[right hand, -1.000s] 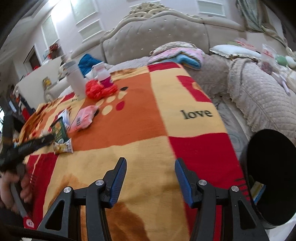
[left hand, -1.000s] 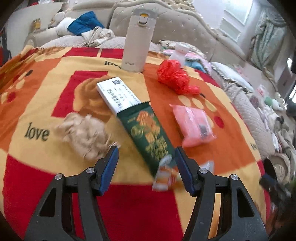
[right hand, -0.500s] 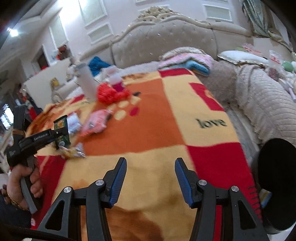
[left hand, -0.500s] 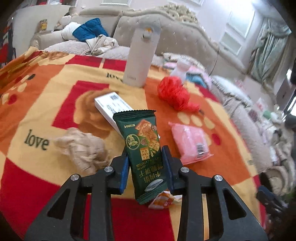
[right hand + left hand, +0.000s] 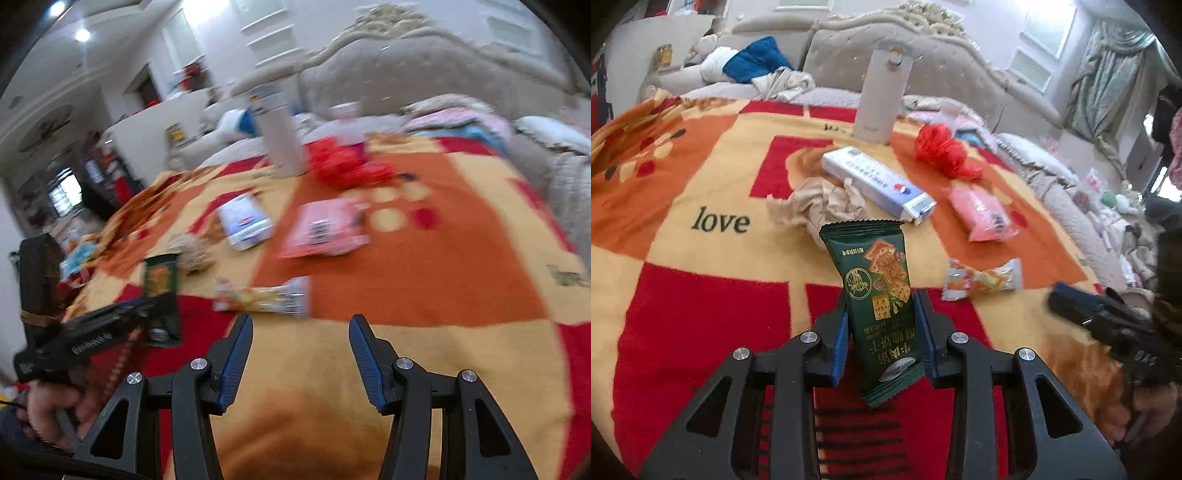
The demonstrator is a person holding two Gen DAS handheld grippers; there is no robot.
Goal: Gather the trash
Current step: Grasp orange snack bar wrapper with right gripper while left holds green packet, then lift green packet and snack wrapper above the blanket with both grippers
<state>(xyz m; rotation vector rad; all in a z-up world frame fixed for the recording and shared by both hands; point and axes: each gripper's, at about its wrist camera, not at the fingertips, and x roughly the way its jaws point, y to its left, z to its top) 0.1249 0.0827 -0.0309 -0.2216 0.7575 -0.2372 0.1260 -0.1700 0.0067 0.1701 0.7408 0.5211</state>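
Note:
My left gripper (image 5: 881, 314) is shut on a green cracker packet (image 5: 877, 291), held upright above the blanket; the same packet (image 5: 161, 291) shows at the left of the right wrist view. On the blanket lie a crumpled brown paper ball (image 5: 820, 206), a white and blue box (image 5: 875, 182), a red plastic bag (image 5: 942, 149), a pink packet (image 5: 982, 214) and a small orange snack wrapper (image 5: 979, 280). My right gripper (image 5: 301, 336) stands open with nothing between its fingers, just short of that snack wrapper (image 5: 264, 297).
A tall beige flask (image 5: 882, 99) stands at the far edge of the red, orange and yellow blanket (image 5: 701, 280). A beige tufted sofa (image 5: 849, 55) runs behind it. A person's hand (image 5: 55, 406) holds the left gripper.
The left gripper closed on the green packet and lifted it off the blanket. The right gripper swung left across the blanket toward the trash, and the black bin left its view.

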